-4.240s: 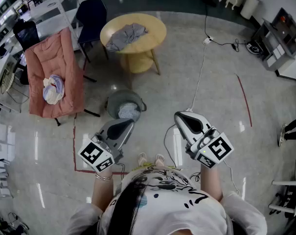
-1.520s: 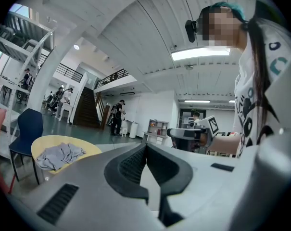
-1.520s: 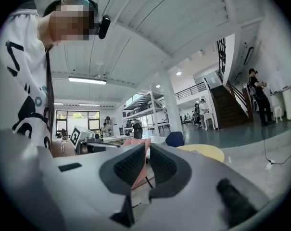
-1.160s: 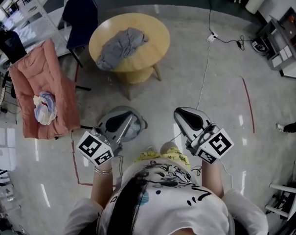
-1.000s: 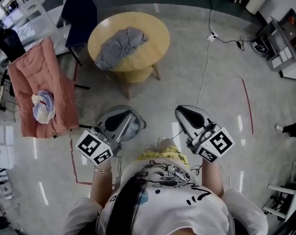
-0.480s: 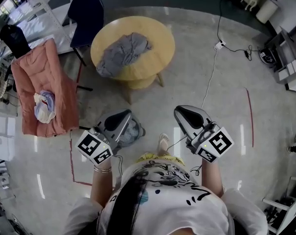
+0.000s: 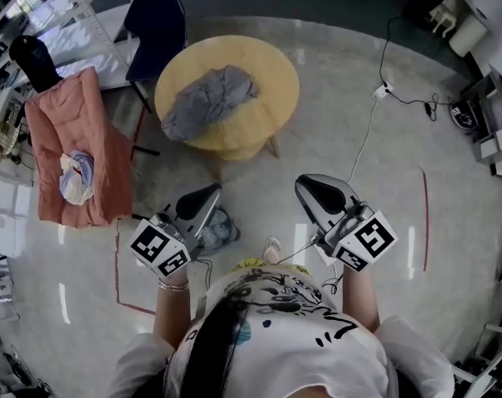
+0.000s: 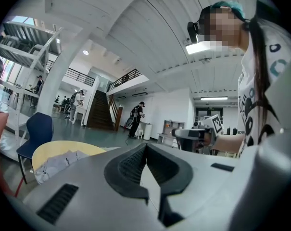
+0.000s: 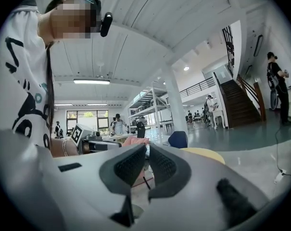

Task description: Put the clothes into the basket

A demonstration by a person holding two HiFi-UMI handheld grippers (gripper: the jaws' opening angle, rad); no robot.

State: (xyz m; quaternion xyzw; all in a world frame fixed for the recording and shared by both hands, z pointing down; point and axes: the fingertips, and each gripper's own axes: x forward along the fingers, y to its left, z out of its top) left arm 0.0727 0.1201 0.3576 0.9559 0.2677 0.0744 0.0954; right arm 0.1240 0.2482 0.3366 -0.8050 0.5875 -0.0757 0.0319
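A: Clothes, position and state?
B: Crumpled grey garment (image 7: 211, 99) heaped on the round yellow table (image 7: 267, 65), left of centre, edges spread loosely. Second bundle (image 7: 76, 177), white with lavender patches, balled up on the seat of the pink-draped chair (image 7: 64, 131), well apart from the table.
A: Basket?
B: Round grey basket (image 7: 235, 234), upright on the floor, near the table's foot, only partly in view; pale fabric (image 7: 217, 226) seen inside, kind not clear

head view steeply down, others level
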